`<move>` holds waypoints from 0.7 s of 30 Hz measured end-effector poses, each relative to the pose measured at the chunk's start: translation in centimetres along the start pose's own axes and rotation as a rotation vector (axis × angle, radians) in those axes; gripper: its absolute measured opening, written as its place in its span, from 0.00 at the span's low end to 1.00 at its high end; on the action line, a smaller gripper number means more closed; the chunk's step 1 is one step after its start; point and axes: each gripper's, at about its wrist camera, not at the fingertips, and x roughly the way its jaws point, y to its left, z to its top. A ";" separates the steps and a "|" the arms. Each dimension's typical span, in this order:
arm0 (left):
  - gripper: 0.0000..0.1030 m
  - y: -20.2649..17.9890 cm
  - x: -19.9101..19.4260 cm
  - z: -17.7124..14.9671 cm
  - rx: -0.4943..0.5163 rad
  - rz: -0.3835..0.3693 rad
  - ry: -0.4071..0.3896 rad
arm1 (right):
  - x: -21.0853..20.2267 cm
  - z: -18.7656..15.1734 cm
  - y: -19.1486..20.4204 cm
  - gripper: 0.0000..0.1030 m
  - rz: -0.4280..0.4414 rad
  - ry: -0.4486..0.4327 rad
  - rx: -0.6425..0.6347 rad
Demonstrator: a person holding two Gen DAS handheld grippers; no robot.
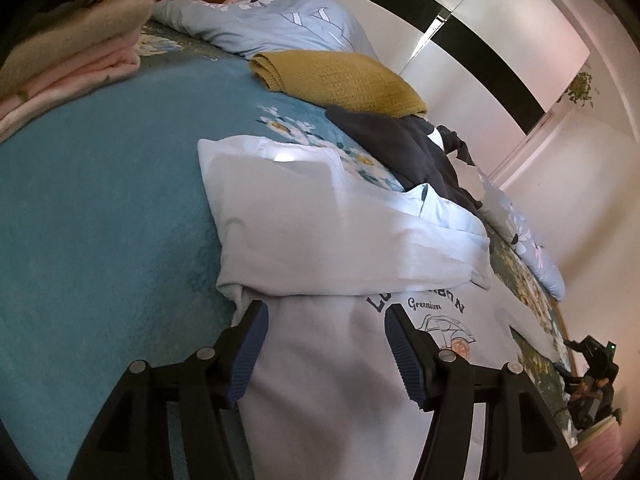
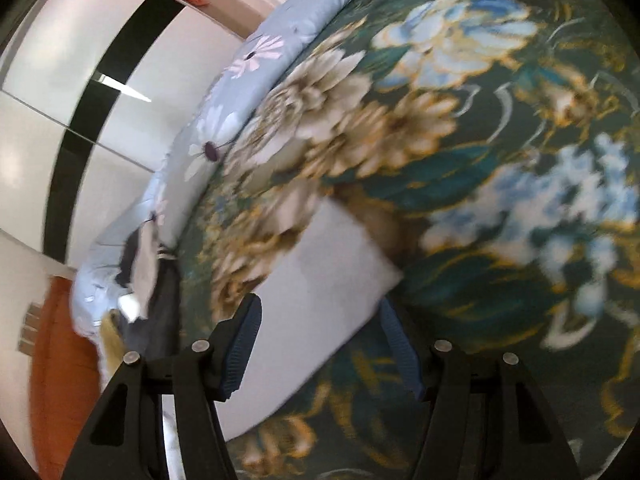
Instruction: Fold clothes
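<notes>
Closest in the left wrist view, the left tongs (image 1: 326,336) stand open over a white sweatshirt (image 1: 320,360) spread on the bed, their blue ribbed pads (image 1: 248,354) apart with the fabric below and between them but not pinched. Just ahead of the right-hand pad lies a dark printed logo with a small car drawing (image 1: 440,320), and directly beyond the tips one part of the sweatshirt is folded back over the body as a broad white band (image 1: 320,216). To the left of the tongs spreads a teal blanket (image 1: 100,200). Farther ahead lie a dark garment (image 1: 400,148), then a folded mustard knit (image 1: 340,80), then a pale blue floral quilt (image 1: 280,28), with a pink and beige folded stack (image 1: 72,56) far to the left. In the blurred right wrist view, the right tongs (image 2: 320,340) are open too, nothing gripped, with a white corner of the sweatshirt (image 2: 320,280) lying between and just beyond the pads on a dark green floral bedspread (image 2: 480,160). A white wardrobe with a black stripe (image 2: 80,80) stands far off to the left.
</notes>
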 end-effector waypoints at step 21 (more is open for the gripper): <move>0.63 1.0 -0.8 0.2 -0.055 -0.049 0.008 | 4.6 -3.5 8.7 0.07 0.015 0.076 -0.243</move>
